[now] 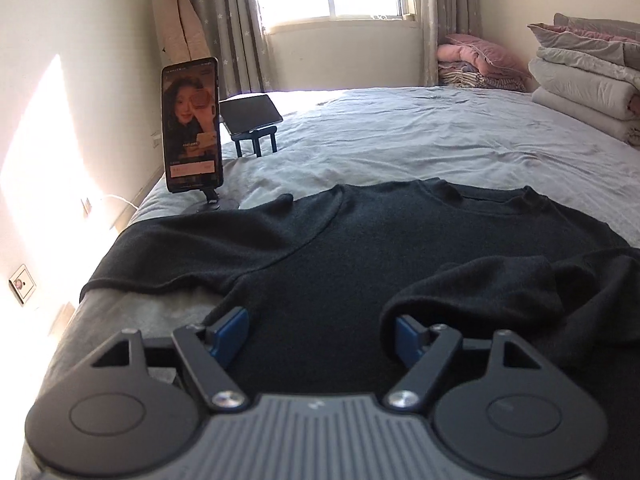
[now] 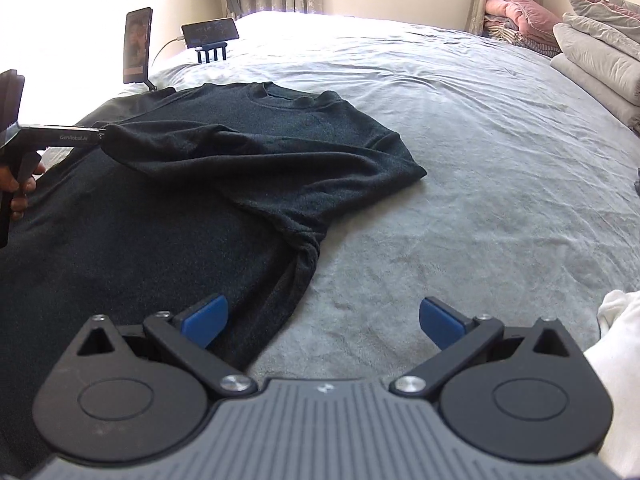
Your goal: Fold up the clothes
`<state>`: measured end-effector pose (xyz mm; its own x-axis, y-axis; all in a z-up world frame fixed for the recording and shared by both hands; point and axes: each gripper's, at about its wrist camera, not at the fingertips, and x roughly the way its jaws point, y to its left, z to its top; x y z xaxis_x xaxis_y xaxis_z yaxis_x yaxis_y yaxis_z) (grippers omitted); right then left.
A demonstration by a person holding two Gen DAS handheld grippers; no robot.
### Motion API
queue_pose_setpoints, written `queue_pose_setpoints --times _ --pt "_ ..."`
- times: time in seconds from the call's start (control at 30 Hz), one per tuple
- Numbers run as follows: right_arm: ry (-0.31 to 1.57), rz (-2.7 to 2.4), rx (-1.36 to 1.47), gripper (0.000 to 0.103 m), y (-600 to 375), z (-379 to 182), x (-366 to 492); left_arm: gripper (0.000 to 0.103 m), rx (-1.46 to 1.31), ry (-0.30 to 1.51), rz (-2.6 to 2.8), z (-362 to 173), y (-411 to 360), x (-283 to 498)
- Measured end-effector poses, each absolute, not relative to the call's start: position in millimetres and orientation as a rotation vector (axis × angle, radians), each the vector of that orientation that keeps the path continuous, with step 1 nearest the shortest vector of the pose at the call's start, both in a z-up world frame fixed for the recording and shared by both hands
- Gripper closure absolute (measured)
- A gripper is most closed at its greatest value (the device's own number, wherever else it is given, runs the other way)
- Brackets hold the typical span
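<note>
Right wrist view: both claws spread, left claw (image 2: 102,134) beside folded sleeve (image 2: 192,148) of black shirt (image 2: 120,248); could snag and unfold it

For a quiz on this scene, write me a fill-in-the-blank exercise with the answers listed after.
1. The shirt on the bed is ____ in colour.
2. The right sleeve lies folded across the shirt's ____.
3. The pads of the right gripper are ____ in colour.
4. The phone stands ____ on its stand.

Missing words: black; body; blue; upright
</note>
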<state>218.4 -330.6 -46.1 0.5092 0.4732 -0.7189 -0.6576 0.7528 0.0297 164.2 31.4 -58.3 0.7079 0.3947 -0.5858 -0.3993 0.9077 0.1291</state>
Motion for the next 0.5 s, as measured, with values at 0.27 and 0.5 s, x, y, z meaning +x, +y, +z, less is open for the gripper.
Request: queue_pose_setpoints --times 0.27,0.5 --pt "0.780 0.673 -0.204 0.000 -329.4 -56.7 221.6 0.021 0.068 0.779 0.332 -52.3 17.0 158.0" --pt "0.803 0.661 -0.137 0.000 -333.5 -62.1 220.5 0.021 0.139 0.717 0.205 -45.5 -13.3 153.9"
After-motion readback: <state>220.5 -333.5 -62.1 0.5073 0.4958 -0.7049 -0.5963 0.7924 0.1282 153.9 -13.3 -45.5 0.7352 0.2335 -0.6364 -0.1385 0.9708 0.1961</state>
